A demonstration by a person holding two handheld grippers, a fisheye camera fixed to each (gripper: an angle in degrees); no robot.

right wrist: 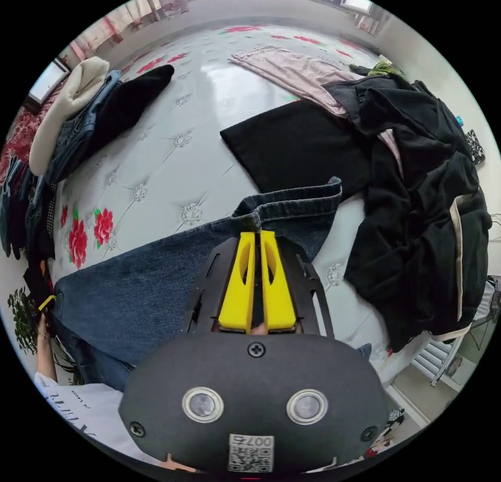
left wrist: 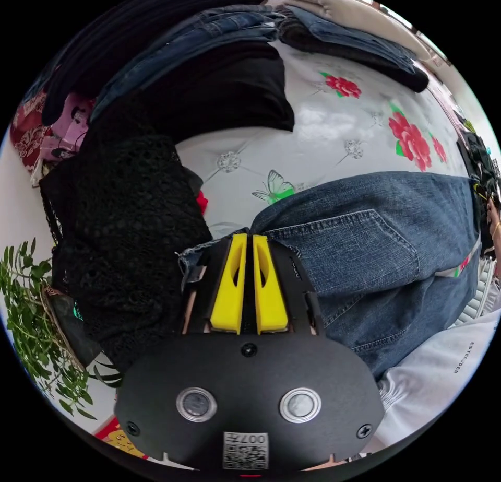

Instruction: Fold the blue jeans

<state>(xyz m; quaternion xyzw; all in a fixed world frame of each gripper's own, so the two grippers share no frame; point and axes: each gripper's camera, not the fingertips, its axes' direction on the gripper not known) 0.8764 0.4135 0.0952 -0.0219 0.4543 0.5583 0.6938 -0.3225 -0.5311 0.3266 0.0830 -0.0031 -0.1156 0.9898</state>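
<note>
While blue jeans (right wrist: pixel 156 283) lie lengthwise across floral bedspread (right wrist: pixel 172 137), faded denim, left gripper (left wrist: pixel 249 239) clamps waist edge, right gripper (right wrist: pixel 255 235) clamps hem.

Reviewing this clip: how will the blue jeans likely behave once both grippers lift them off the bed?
The blue jeans will probably sag between the left gripper and right gripper, since they already drape limply. The denim looks thick, so likely heavy for cloth. Its coarse weave and stitched hem probably resist slipping from the closed jaws.
</note>
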